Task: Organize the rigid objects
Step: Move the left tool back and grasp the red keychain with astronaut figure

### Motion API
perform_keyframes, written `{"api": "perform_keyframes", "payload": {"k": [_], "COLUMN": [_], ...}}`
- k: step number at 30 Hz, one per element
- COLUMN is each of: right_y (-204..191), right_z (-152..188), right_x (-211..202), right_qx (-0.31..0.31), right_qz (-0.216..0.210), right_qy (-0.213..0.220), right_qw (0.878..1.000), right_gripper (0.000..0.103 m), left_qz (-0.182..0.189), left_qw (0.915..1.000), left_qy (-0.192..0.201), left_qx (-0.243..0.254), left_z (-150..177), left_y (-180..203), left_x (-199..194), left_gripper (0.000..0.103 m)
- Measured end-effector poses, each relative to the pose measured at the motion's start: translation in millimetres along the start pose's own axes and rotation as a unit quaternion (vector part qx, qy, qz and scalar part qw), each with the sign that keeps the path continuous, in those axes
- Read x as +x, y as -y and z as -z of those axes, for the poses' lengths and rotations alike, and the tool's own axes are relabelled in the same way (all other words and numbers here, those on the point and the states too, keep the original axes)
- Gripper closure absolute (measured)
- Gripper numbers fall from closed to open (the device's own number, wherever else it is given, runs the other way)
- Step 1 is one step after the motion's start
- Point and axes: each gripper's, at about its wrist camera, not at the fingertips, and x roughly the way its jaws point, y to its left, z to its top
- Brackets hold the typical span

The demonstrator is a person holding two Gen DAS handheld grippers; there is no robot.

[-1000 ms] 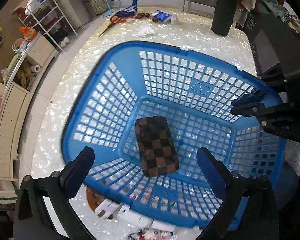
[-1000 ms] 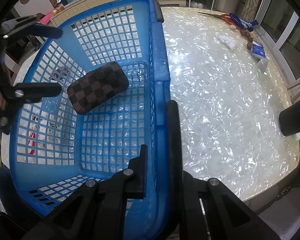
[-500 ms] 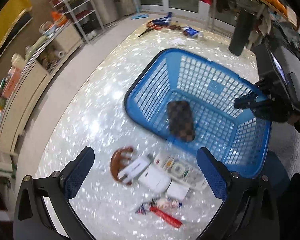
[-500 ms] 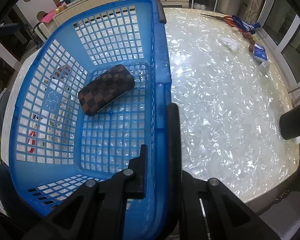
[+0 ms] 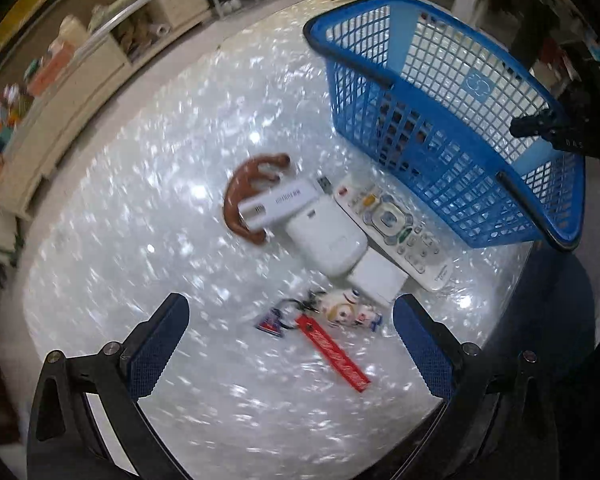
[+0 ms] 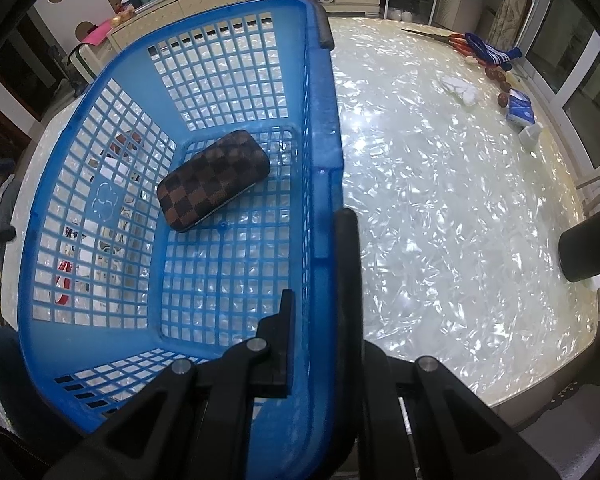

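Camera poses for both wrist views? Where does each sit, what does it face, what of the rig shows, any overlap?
Left wrist: above the table, tilted down at a remote, white boxes and a keychain; open left gripper frames the bottom.
Right wrist: at the basket rim, looking down into it at a checkered case; right gripper clamps the rim.
Shared: basket, table, scissors.

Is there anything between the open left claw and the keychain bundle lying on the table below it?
Nothing visible. The left claw is open above bare tabletop, and the keychain bundle lies uncovered between its fingers in view. The white box touches the bundle's far edge.
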Motion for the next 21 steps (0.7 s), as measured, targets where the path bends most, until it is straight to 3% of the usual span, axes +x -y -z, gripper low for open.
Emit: {"api": "perform_keyframes", "payload": {"k": [5,8,13,21], "right_y": [-0.8,-1.3,-0.9,-0.3], "right_z": [-0.1,-1.1,-1.2,-1.3], "right_x": [0.4,1.1,1.6,1.4], "right_qx": [-0.001,-0.005,-0.004,-0.006], "right_qz": [0.000,0.001,-0.002,-0.002], "right_qy": [0.000,-0.003,-0.003,-0.004], "right_qw": [1.000,1.000,1.000,1.000], "right_gripper": [0.096,0.096,0.096,0.096], "left_qz": [0.032,0.019,0.030,0.037], "left_qw": [0.9984,0.9981,0.9934,0.9820], "left_qy": [0.009,0.005,0.005,-0.011], "left_qx": [-0.046,-0.058,-0.111,-0.185], "left_z": [15.9,19.8,26.4,42.3], "left_y": [2.9,7.3,5.2,-6.0], "left_x": [13.2,24.7,39.7,66.6], "left_gripper": [0.001,0.001,0.001,0.001]}}
